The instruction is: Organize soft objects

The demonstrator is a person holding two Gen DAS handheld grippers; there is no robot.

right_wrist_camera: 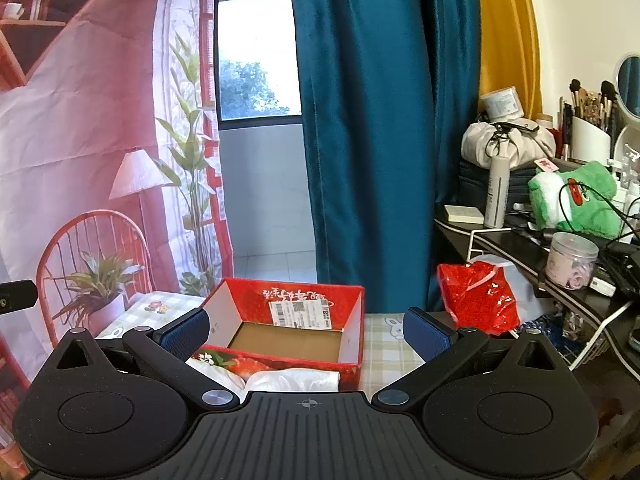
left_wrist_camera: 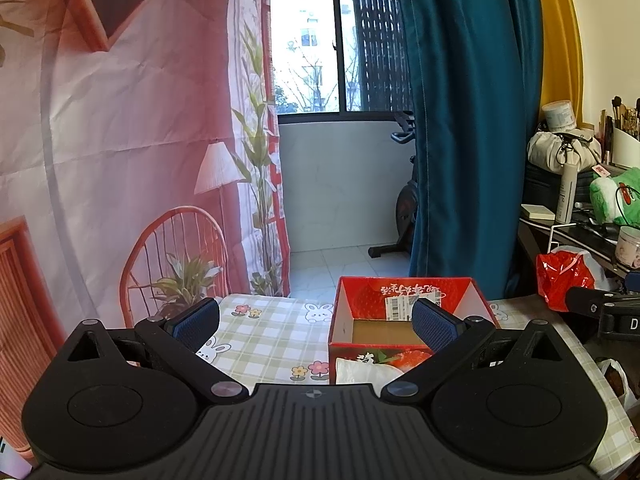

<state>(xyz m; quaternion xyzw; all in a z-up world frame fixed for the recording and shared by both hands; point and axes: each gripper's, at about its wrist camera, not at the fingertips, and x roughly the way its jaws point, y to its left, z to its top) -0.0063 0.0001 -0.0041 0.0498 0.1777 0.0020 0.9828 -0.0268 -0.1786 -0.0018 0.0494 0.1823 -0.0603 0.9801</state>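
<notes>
A red cardboard box (left_wrist_camera: 404,292) with an open top and a bare brown floor stands on the checked tablecloth (left_wrist_camera: 272,336); it also shows in the right wrist view (right_wrist_camera: 292,296). A white soft cloth (right_wrist_camera: 296,380) lies against the box's near side, partly hidden by the gripper body; it also shows in the left wrist view (left_wrist_camera: 360,372). My left gripper (left_wrist_camera: 316,324) is open and empty, above the table just left of the box. My right gripper (right_wrist_camera: 306,332) is open and empty, in front of the box and above the cloth.
A dark desk (right_wrist_camera: 520,248) at the right holds a green plush toy (right_wrist_camera: 576,200), a clear jar (right_wrist_camera: 572,260), a spray bottle (right_wrist_camera: 496,192) and a makeup brush holder. A red plastic bag (right_wrist_camera: 476,296) hangs beside it. A teal curtain (right_wrist_camera: 368,120) hangs behind the table.
</notes>
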